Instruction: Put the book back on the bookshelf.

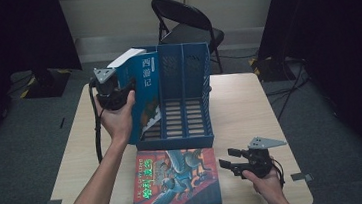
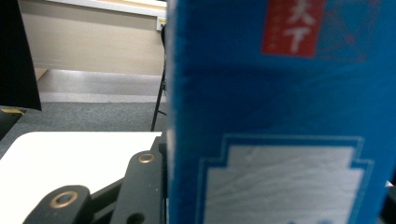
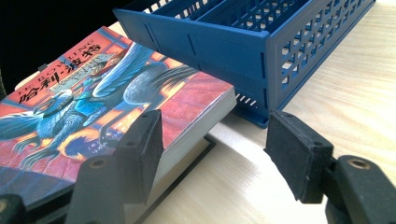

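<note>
My left gripper is shut on a thick blue book, which stands upright and slightly tilted in the left slot of the blue file rack. Close up in the left gripper view, the blue book runs along one black finger. A red-covered book lies flat on the table in front of the rack. My right gripper rests just right of it, open with nothing between the jaws. In the right gripper view the gripper points past the red book's corner toward the rack.
A darker book lies under the red one. The wooden table is bare right of the rack. The rack's middle and right slots hold nothing. A black folding chair stands behind the table's far edge.
</note>
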